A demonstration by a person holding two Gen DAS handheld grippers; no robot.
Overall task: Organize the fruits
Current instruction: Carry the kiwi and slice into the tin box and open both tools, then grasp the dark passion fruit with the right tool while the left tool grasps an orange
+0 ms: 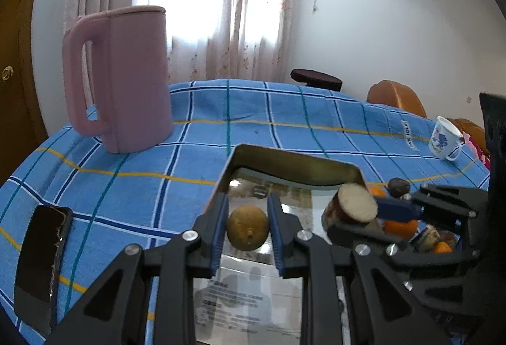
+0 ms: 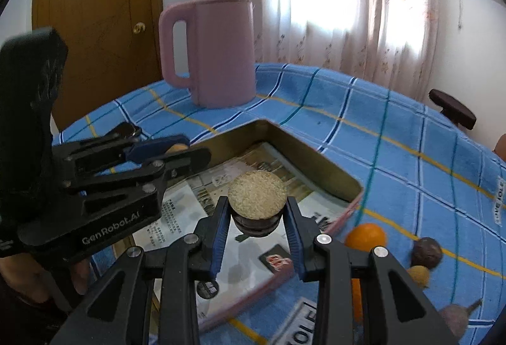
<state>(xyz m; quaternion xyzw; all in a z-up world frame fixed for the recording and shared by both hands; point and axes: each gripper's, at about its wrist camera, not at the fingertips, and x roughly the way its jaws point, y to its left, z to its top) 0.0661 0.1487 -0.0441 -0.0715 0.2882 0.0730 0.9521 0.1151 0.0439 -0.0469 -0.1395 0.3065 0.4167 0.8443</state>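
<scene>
My left gripper [image 1: 247, 226] is shut on a round yellow-brown fruit [image 1: 247, 228] and holds it over the shallow metal tray [image 1: 294, 166], which is lined with printed paper. My right gripper [image 2: 256, 223] is shut on a dark cut fruit with a flat pale face [image 2: 256, 196], also over the tray [image 2: 313, 163]. In the left wrist view the right gripper [image 1: 376, 212] holds that cut fruit [image 1: 355, 202] at the tray's right side. In the right wrist view the left gripper [image 2: 177, 152] is at the tray's left.
Loose fruits lie on the blue checked cloth right of the tray: an orange [image 2: 365, 236], a dark round fruit [image 2: 426, 251], a small yellow one [image 2: 419, 275]. A pink jug [image 1: 123, 79] stands at the back left. A phone [image 1: 41, 262] lies at the left edge, a white mug [image 1: 444, 138] far right.
</scene>
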